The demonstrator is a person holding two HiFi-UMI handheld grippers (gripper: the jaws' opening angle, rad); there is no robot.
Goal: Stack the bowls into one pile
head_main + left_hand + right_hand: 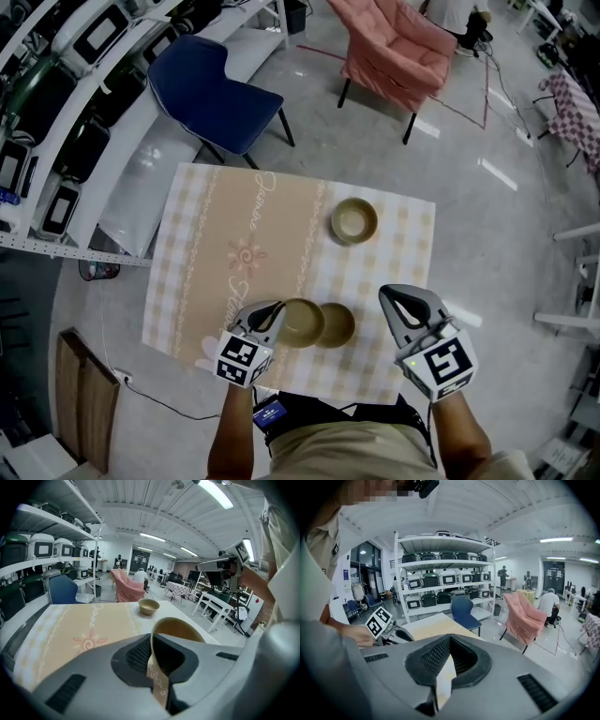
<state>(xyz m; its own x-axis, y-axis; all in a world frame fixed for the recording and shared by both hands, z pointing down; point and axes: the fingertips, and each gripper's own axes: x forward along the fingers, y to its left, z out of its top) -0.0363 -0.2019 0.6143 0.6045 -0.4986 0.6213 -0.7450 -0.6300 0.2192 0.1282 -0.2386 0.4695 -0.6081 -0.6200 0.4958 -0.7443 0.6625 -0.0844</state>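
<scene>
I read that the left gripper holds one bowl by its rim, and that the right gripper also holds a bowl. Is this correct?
Not fully. The left gripper does hold a bowl by its rim, but the right gripper holds nothing. The right gripper view shows its fingers closed together with no bowl between them.

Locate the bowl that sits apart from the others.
Head view: the lone bowl sits on the right half of the table, toward its far edge, beyond the two bowls by the left gripper.
</scene>
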